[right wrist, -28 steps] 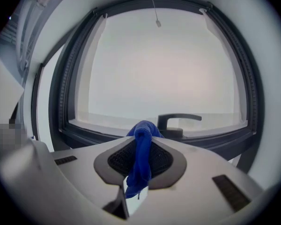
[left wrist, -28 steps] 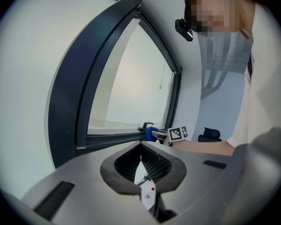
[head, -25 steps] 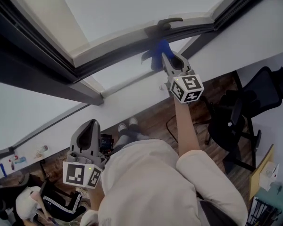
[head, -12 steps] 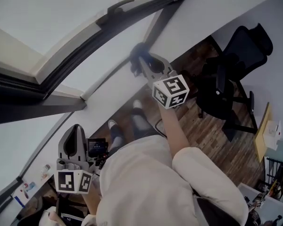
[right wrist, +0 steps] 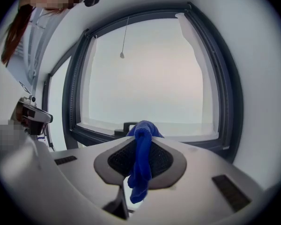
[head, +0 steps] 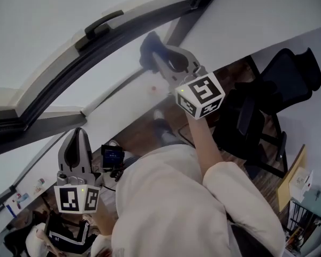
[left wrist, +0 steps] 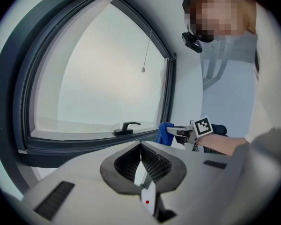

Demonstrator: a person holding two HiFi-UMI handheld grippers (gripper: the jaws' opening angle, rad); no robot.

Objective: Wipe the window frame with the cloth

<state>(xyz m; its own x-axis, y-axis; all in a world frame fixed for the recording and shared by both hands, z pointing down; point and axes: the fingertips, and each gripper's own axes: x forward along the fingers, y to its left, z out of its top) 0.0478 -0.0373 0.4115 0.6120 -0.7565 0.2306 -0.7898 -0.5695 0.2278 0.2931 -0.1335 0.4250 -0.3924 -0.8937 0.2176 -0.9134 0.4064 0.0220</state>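
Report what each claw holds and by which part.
The right claw pinches the blue cloth along its bunched middle; the left claw holds nothing, jaws together.

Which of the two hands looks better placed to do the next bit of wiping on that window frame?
Right. The right gripper is shut on the blue cloth and is raised beside the window frame. The left gripper hangs low by the person's side, jaws together, with no cloth.

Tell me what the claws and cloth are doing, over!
Right claw shut on blue cloth, by the window frame; contact unclear. Left claw shut, empty, held low. Nothing in the way.
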